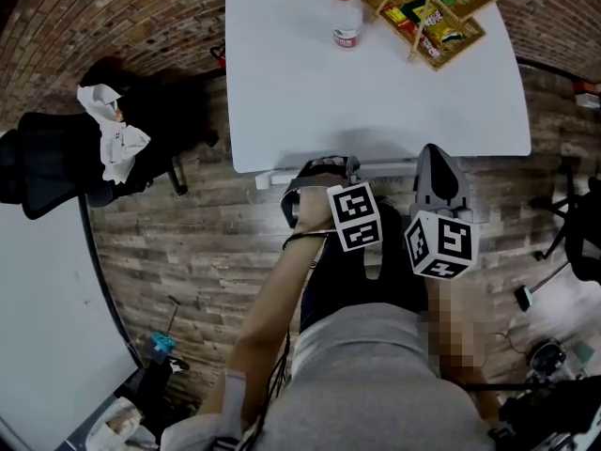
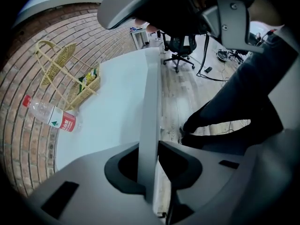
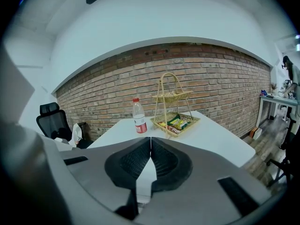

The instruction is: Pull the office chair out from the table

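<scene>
The office chair (image 2: 150,111) stands tucked against the near edge of the white table (image 1: 376,101), its pale back edge clamped in the left gripper (image 2: 151,165), which points steeply down. Plank floor (image 1: 207,252) stretches away at left. The right gripper (image 3: 150,149), jaws together and empty, hovers just beside the left one.

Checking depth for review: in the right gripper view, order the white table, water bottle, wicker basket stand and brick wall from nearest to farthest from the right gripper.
1. White table, directly ahead of the right gripper.
2. Water bottle, centre-left, and wicker basket stand, centre-right: too close to call.
3. Brick wall, behind the table.
</scene>
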A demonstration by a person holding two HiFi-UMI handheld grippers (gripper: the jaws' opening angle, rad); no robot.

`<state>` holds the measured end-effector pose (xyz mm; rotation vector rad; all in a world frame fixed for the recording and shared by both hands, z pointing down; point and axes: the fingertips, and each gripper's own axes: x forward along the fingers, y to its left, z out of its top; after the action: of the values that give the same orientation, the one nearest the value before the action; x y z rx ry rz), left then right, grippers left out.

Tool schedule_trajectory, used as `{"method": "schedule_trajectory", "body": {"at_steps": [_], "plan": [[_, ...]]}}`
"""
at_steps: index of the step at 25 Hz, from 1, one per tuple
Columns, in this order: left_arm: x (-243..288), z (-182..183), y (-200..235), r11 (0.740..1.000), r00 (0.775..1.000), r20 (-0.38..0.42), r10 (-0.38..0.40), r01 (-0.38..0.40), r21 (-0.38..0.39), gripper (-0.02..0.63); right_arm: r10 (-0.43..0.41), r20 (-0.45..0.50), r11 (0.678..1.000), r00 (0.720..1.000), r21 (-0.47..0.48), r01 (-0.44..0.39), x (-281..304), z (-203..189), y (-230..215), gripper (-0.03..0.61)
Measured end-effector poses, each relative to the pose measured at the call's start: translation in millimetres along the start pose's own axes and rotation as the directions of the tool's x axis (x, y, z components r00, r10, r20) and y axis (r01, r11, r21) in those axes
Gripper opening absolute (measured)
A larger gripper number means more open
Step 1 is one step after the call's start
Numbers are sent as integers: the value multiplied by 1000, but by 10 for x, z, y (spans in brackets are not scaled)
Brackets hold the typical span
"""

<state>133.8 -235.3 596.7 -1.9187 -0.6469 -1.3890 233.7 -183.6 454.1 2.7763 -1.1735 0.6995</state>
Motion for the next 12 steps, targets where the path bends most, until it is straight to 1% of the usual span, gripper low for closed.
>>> {"method": "schedule_trajectory", "body": {"at_steps": [6, 9, 12], "plan": [[-9, -4, -82, 999, 1000, -14, -18, 18, -32, 91, -38, 0, 999, 999, 17, 38, -77, -59, -46, 14], [-26, 6, -111, 999, 1000, -10, -9, 8, -53, 91, -48, 3, 998, 999, 29, 48, -121, -89, -16, 14], [-54, 1, -183, 998, 1000, -4, -17, 17, -67, 89, -58, 5, 998, 998, 33, 58, -172, -127, 33, 14]]}}
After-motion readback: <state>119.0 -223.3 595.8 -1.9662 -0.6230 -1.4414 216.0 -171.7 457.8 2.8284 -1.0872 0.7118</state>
